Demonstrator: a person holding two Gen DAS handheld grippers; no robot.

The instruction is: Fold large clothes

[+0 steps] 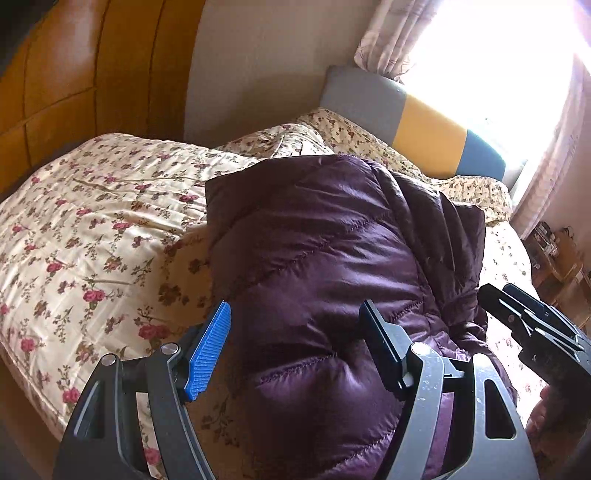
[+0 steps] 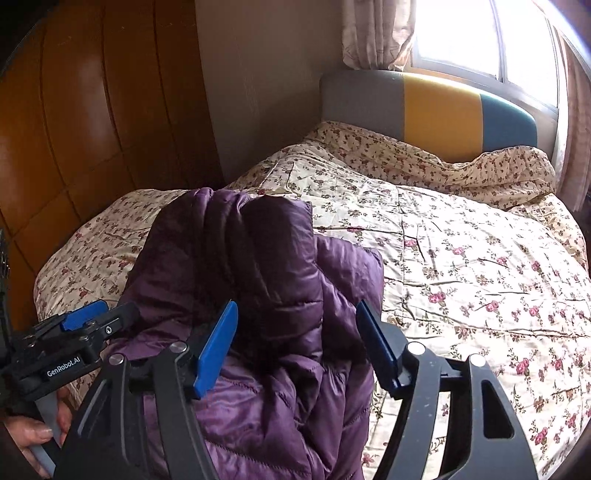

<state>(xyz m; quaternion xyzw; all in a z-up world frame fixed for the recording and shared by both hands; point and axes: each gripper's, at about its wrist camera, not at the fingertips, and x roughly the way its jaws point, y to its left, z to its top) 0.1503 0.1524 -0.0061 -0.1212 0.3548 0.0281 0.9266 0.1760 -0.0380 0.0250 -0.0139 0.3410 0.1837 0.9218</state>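
Purple quilted down jacket (image 1: 325, 266) lies bunched in a folded heap on the bed, resting on the floral quilt (image 1: 92, 236) toward the side nearest the wooden wardrobe (image 1: 74, 74). From my left wrist view I see my left tool (image 1: 295, 343) hanging over the near part of the jacket with its blue pads spread wide and nothing between them. My right tool (image 2: 295, 343) is likewise wide apart, poised above the jacket's darker folded layers, gripping nothing; I cannot tell whether either tool's tips touch the fabric. In the right wrist view the jacket sits left of centre, with a broad stretch of quilt to its right. The left tool shows at that view's left edge, and my left hand (image 2: 37, 435) is wrapped around its grey handle. Behind the bed stands a headboard (image 2: 436, 110) in grey, yellow and teal panels, under a bright window (image 2: 480, 40) with pale curtains (image 2: 373, 33).
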